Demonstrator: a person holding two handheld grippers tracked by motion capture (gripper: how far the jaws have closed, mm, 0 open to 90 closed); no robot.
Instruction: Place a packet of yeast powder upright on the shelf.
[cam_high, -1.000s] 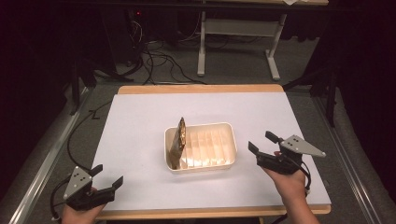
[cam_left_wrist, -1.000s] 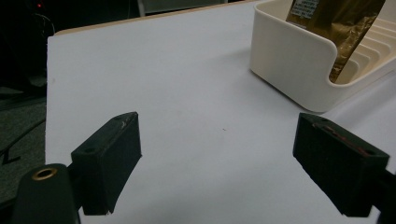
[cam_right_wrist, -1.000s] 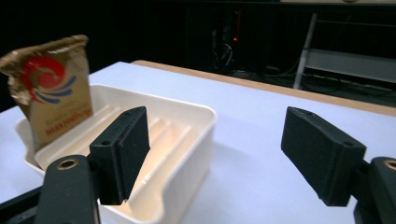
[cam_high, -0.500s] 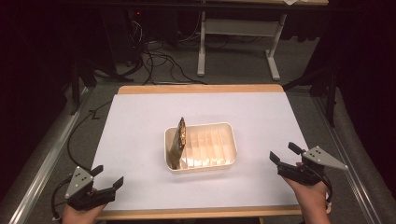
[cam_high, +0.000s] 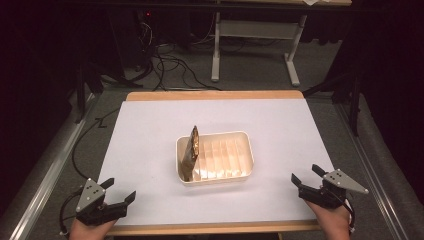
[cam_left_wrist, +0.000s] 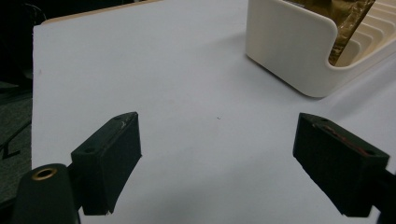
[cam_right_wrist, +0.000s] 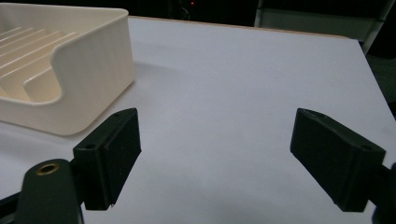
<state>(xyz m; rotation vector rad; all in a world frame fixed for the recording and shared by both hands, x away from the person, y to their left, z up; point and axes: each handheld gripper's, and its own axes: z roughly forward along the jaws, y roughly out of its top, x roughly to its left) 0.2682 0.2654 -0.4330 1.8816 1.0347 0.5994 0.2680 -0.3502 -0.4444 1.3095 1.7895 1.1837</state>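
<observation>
A cream ribbed tray (cam_high: 214, 180) sits at the middle of the white table. A brown-gold foil pouch (cam_high: 190, 150) stands on edge in its left end. My left gripper (cam_high: 120, 189) rests open at the near left corner, well short of the tray (cam_left_wrist: 289, 51) and pouch (cam_left_wrist: 348, 28); its own view shows the left gripper (cam_left_wrist: 217, 140) with bare table between the jaws. My right gripper (cam_high: 305, 174) is open near the front right corner, apart from the tray. Its jaws have just been opening, and the right gripper (cam_right_wrist: 215, 140) holds nothing, with the tray (cam_right_wrist: 88, 79) at the left.
The table's wooden far edge (cam_high: 215, 95) borders a dark floor with cables (cam_high: 170, 70) and a white desk frame (cam_high: 255, 30). A metal rail (cam_high: 45, 180) runs along the left side. White tabletop (cam_high: 280, 125) surrounds the tray.
My right gripper has drawn back from beside the tray toward the front right corner and sunk lower. My left gripper and the pouch have stayed put.
</observation>
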